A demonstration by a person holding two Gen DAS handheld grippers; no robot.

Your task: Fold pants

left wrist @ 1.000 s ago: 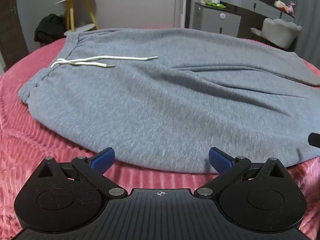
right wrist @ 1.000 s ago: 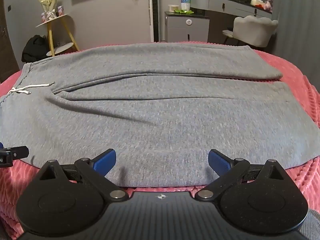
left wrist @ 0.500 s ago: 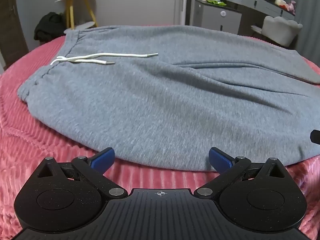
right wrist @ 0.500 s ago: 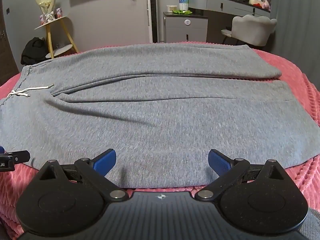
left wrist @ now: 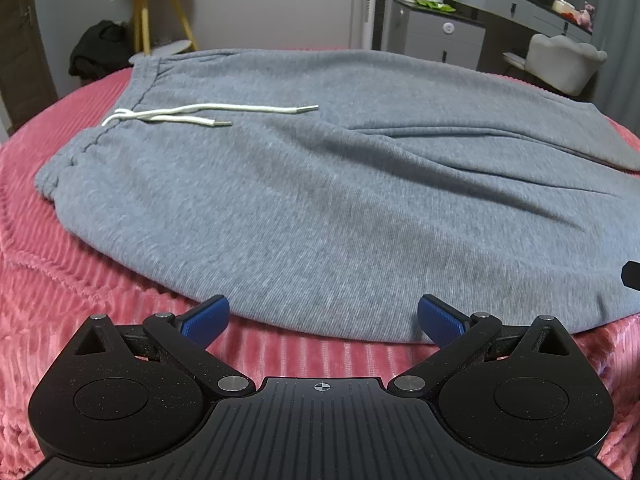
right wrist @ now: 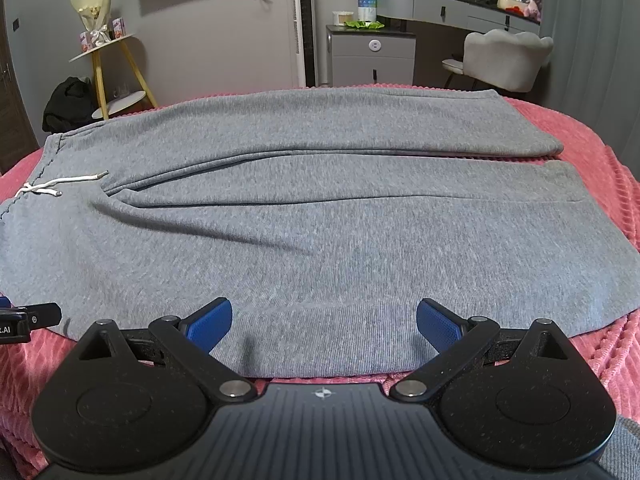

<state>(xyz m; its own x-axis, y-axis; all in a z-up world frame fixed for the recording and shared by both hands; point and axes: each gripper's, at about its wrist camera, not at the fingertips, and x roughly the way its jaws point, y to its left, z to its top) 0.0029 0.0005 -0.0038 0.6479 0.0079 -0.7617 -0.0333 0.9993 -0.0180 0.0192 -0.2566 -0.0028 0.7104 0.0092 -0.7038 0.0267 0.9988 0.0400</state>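
Blue-padded and spread wide, the left gripper (left wrist: 322, 320) and right gripper (right wrist: 324, 320) have crept closer to the near hem since a second ago, holding nothing, so a first grab looks imminent. Just beyond them, the grey pants (right wrist: 320, 220) lie flat across the pink bedspread (left wrist: 60, 280).

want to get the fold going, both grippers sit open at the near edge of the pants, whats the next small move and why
Probably ease both forward and close on the near hem. The left gripper and right gripper are open and hold nothing, and the grey pants lie flat and unfolded on the pink blanket, near edge between the pads.
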